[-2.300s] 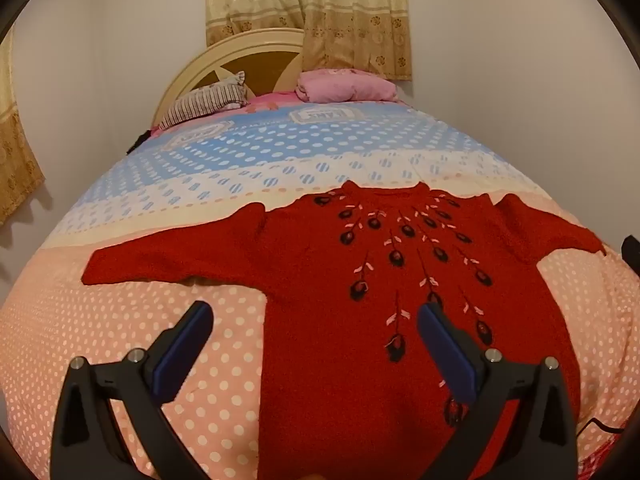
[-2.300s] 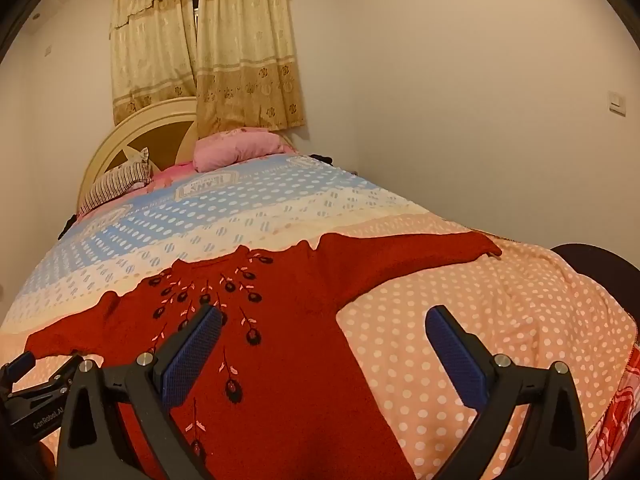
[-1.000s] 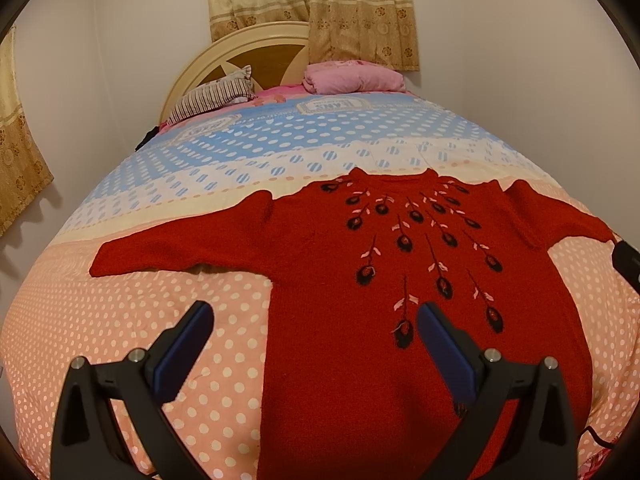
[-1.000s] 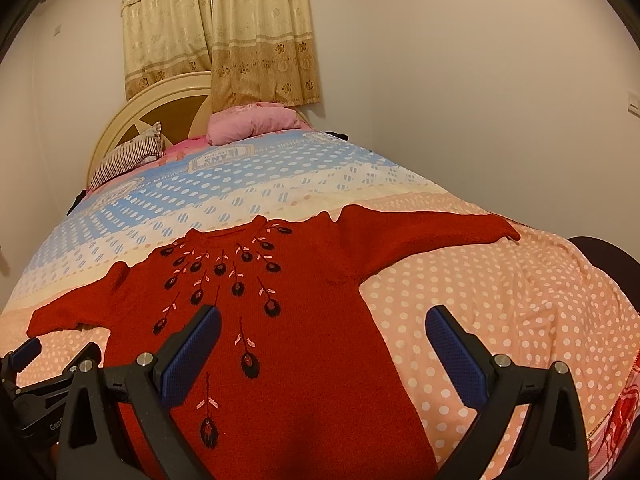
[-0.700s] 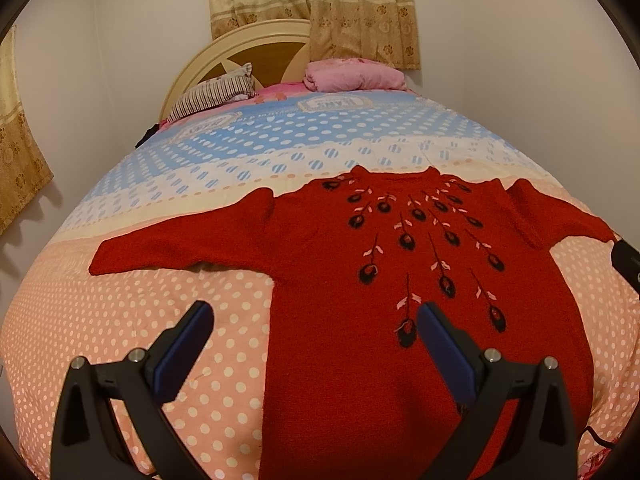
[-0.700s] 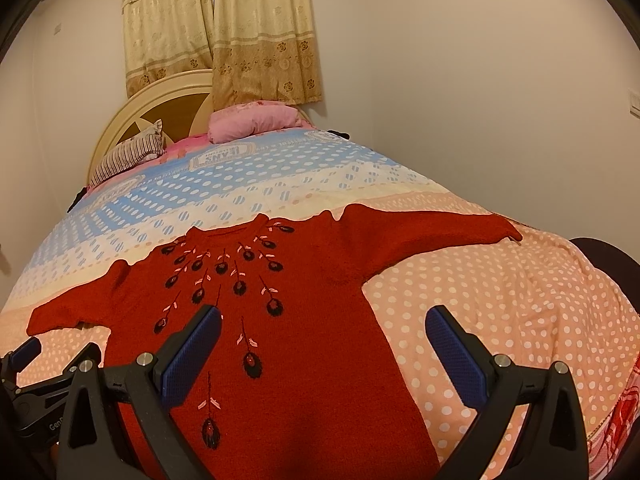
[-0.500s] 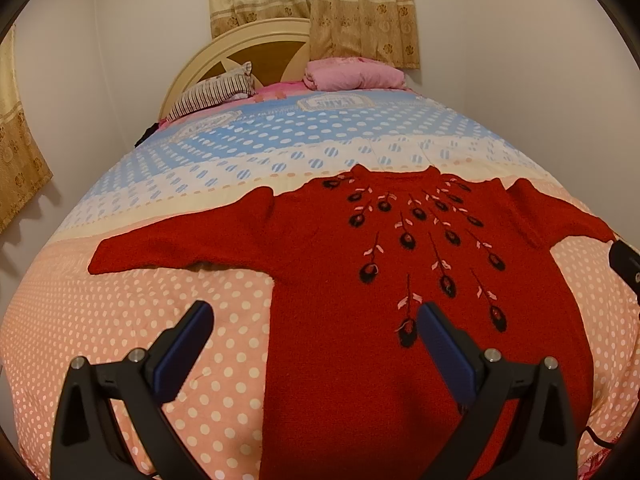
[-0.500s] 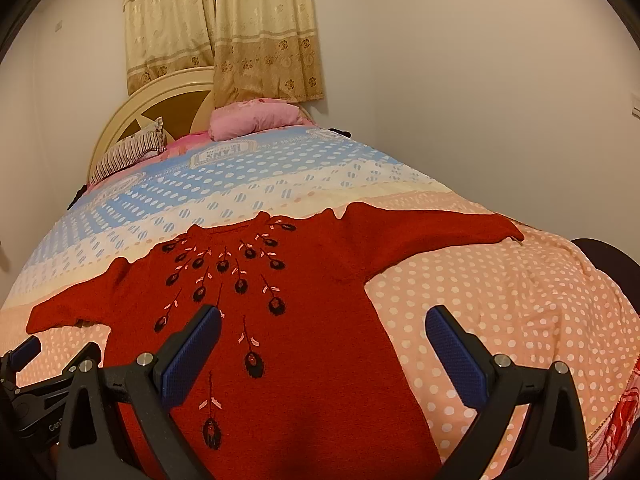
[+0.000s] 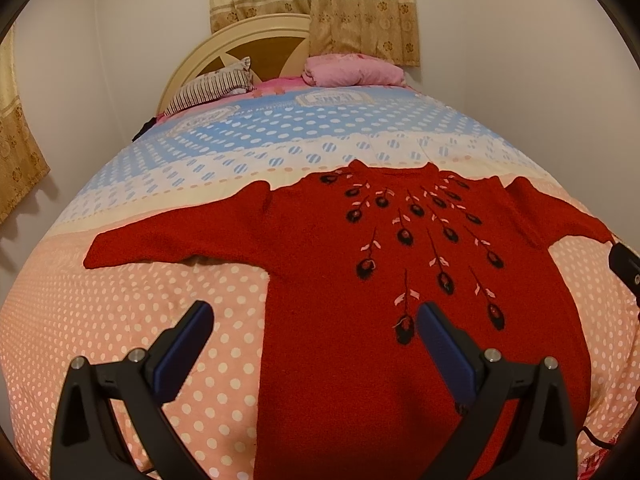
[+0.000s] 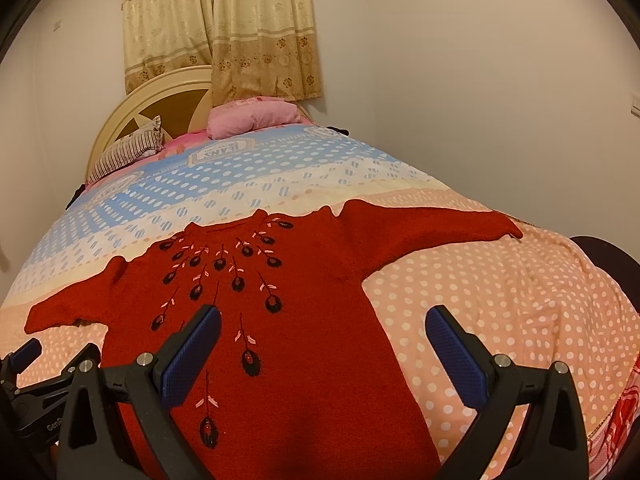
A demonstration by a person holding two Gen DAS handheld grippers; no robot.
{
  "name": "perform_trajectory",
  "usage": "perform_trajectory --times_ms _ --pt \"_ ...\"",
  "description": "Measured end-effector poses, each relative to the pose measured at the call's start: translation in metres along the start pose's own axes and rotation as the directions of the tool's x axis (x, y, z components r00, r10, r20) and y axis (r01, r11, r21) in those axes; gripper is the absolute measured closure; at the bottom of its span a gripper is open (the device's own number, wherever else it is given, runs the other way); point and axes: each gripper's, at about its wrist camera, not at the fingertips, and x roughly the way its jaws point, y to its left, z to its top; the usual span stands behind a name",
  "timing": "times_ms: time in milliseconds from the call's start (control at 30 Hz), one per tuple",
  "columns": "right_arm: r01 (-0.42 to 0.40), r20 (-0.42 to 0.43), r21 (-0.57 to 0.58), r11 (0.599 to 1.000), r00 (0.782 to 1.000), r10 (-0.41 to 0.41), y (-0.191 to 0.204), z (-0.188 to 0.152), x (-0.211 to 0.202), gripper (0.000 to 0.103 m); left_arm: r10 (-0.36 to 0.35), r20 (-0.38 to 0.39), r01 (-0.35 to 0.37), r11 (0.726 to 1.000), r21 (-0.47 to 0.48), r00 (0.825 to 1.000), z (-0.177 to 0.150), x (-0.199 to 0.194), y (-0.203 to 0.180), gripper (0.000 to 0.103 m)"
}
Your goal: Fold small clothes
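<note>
On the bed, left wrist view
Garment: red knit sweater [image 9: 360, 280] spread flat, front up, on the polka-dot bedspread [image 9: 120, 320]; neckline far, hem near; dark embroidered buds fan down from the collar.
Left sleeve: [image 9: 168, 240] stretched out to the left, flat.
Left gripper: [image 9: 316, 336] fingers spread wide, holding nothing, hovering over the sweater's near left edge.
Far end: striped pillow [image 9: 212, 88], pink pillow [image 9: 352, 72], headboard [image 9: 240, 44].

Right wrist view
Garment: same sweater [image 10: 304, 320], body central.
Right sleeve: [image 10: 432, 232] stretched right, flat.
Right gripper: [image 10: 324, 344] fingers parted, empty, above the sweater's near right edge.
Other tool: left gripper visible at lower left.

Change
Since 2.3 s ago: both cameras have drawn back and risen slightly; more of the sweater shows; the cloth itself has not shifted.
Meaning: judged as the laying-out finished and no fold begun; a sleeve fold inward looks the likely first step.
</note>
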Motion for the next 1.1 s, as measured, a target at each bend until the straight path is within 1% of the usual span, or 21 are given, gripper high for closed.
perform_trajectory --times_ms 800,1100 --pt "0.007 -0.034 0.006 1.0 0.999 -0.006 -0.004 0.0 0.02 0.001 -0.004 -0.049 0.004 1.0 0.006 0.999 0.0 0.023 -0.009 0.0" --pt "0.007 -0.052 0.007 1.0 0.999 -0.007 -0.005 0.001 0.035 0.001 -0.007 -0.071 0.008 1.0 0.017 0.997 0.005 0.038 -0.015 0.0"
